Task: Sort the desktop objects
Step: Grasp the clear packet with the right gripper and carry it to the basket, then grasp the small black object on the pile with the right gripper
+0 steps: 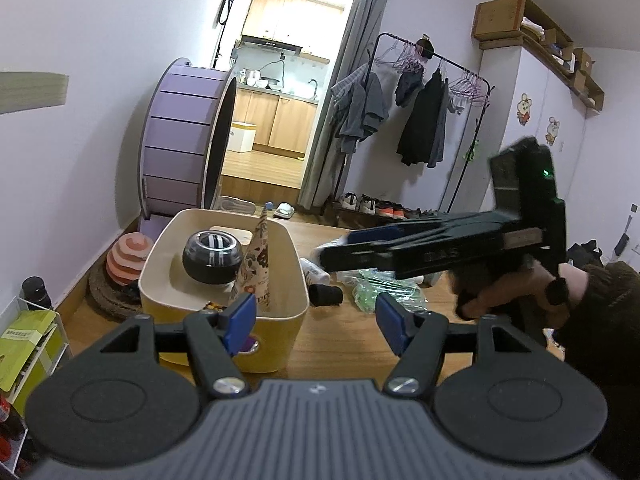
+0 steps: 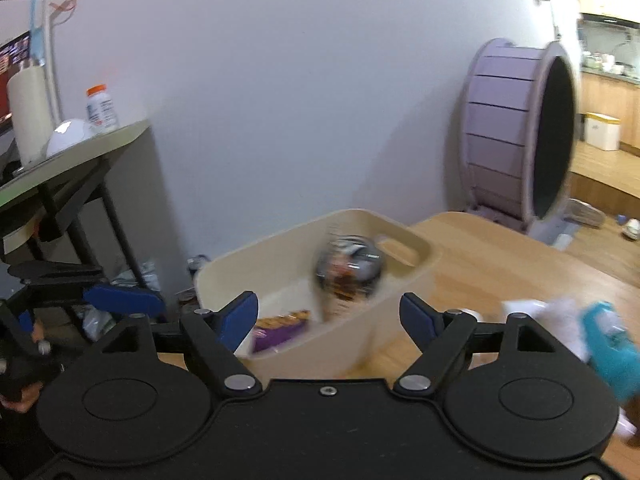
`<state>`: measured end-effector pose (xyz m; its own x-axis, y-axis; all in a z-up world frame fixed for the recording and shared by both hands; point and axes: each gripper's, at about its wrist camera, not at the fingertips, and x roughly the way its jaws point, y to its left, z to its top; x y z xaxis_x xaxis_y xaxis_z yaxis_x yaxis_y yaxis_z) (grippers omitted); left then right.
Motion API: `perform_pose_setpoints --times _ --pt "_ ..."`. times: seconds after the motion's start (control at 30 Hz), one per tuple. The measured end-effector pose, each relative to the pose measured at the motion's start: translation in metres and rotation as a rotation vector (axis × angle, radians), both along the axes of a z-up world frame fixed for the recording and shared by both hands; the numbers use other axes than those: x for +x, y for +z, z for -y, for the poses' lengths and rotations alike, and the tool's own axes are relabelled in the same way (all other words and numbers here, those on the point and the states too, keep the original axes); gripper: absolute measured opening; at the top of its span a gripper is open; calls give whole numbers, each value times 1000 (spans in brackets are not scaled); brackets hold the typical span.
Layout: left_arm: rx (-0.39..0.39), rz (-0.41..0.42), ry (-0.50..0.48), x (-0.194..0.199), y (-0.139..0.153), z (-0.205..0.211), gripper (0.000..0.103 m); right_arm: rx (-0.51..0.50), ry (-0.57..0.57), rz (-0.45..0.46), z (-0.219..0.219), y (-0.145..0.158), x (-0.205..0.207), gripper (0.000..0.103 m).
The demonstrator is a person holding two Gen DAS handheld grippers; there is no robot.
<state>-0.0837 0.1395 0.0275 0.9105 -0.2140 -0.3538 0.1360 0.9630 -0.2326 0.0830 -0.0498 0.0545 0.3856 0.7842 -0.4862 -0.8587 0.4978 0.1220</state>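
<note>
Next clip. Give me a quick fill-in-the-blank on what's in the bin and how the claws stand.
1. The black ball sits inside the cream ____.
2. Beside the ball stands a patterned paper ____ .
3. The left claw is ____ and holds nothing.
4. The right claw is ____ too.

Missing words: bin; cone; open; open

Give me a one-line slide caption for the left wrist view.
Open left gripper faces the cream bin; right gripper reaches across the wooden table.
</note>
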Motion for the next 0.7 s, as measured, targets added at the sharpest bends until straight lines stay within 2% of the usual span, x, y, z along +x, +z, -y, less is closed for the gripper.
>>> perform_pose_setpoints --times 0.13,0.27,0.43,0.7 --pt "10 -4 -16 2 -1 5 65 -42 -68 3 24 -10 3 74" --pt "21 -4 -37 5 -3 12 65 -76 -78 0 29 -24 4 63" --pt "35 -14 -46 10 -5 17 65 -124 -31 21 10 -36 7 46" --pt "32 -20 -52 13 -7 17 65 -222 -18 75 -18 -54 24 41"
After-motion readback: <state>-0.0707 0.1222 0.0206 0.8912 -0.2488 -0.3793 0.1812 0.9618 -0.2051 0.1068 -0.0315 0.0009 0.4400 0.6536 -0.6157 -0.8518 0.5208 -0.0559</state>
